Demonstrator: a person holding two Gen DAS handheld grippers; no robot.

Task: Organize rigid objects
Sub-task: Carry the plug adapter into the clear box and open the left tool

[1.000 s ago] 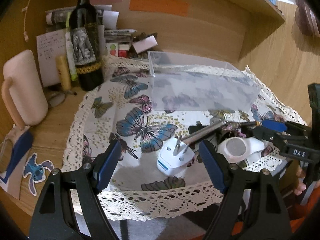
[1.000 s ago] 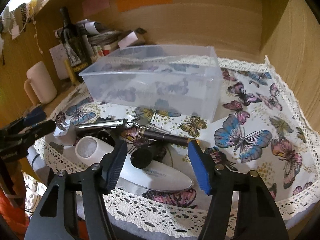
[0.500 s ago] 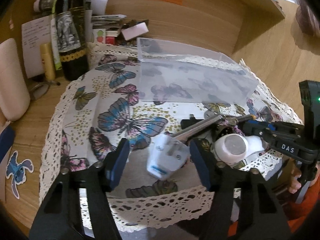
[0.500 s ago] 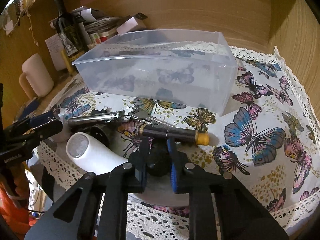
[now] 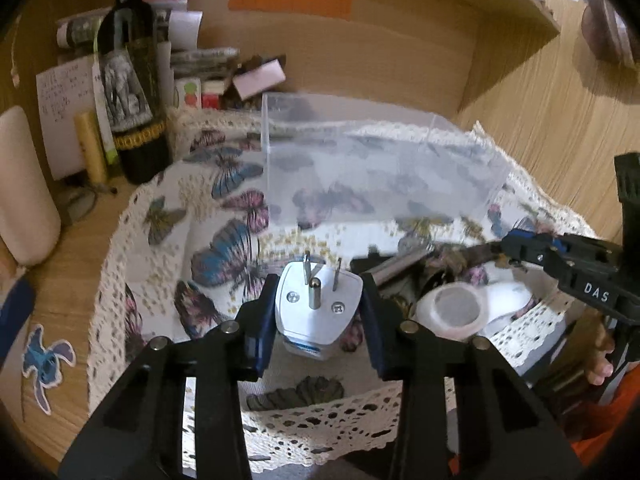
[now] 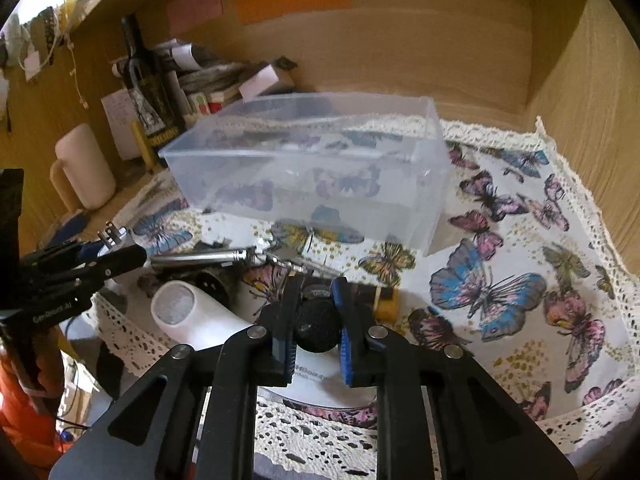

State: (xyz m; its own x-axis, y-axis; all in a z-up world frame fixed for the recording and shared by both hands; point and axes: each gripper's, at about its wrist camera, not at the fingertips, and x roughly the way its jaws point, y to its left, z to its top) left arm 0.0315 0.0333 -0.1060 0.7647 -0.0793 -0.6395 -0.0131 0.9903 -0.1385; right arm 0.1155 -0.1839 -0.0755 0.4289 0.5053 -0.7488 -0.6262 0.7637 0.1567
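Both clamped now, left gripper on the white plug, right gripper on a black round knob, risking rollout before the clear bin at twelve o'clock.

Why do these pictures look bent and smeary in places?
Left wrist view: fisheye lens bows the shelf; the clear box and cloth are motion-smeared, the held plug stays sharp. Right wrist view: same curving, dark corners, warm dim light, bright window glare upper left.

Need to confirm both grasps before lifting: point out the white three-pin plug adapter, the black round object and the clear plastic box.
white three-pin plug adapter (image 5: 318, 304), left wrist view, pin face.
black round object (image 6: 317, 327), right wrist view, front surface.
clear plastic box (image 6: 320, 184), right wrist view, front wall.
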